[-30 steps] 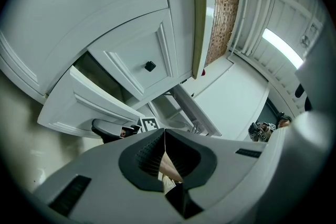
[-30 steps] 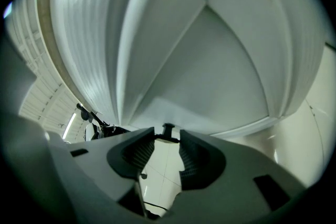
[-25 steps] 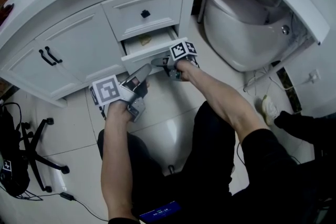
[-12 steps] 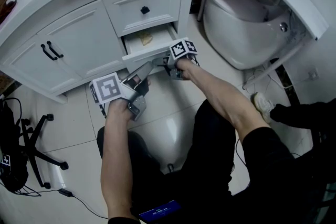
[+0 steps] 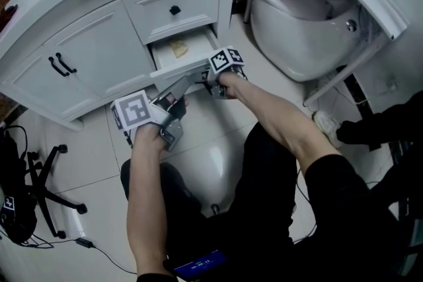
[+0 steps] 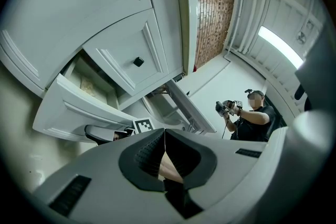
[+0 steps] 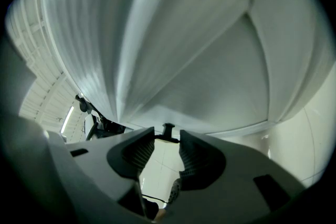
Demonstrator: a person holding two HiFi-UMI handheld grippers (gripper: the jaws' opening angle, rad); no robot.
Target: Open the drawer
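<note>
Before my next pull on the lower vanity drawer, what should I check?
1. Right gripper on the small black knob of the lower white drawer: ok, jaws closed on the knob.
2. Drawer fully out: not ok, only partly open.
3. Left gripper out of the way: ok, shut, empty, close to the drawer front but apart from it.
4. Contents snagging: ok, the flat yellowish item lies low inside the drawer.
5. Slide length left: cannot tell, rails hidden.
</note>
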